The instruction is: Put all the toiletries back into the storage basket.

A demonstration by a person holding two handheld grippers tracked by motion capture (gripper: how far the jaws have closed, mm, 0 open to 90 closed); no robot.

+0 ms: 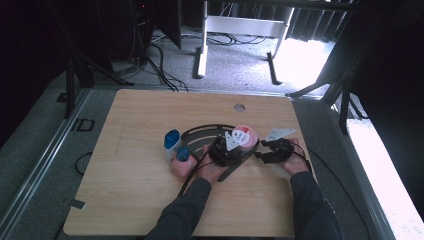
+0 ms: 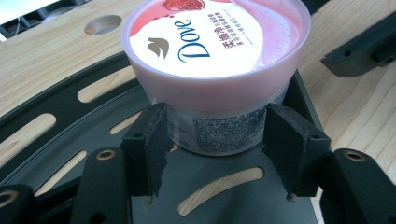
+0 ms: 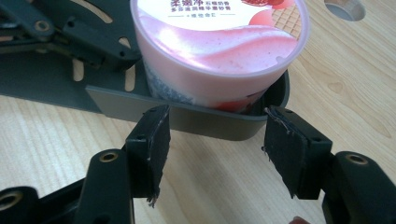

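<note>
The pink Dove tub [image 2: 215,56] stood upright on the black slotted tray [image 2: 65,135], which lay on the wooden desk [image 1: 135,150]. In the left gripper view the left gripper [image 2: 215,144] had the tub's lower body between its jaws, both pads at or just against the label; whether they pressed was not clear. In the right gripper view the right gripper [image 3: 217,140] had its jaws spread with bare desk between them, the tray's rim just beyond the tips and the tub behind that rim. In the high view a blue-capped bottle [image 1: 172,142] and a pink tub with a blue cap [image 1: 182,162] stood to the left of the left gripper.
</note>
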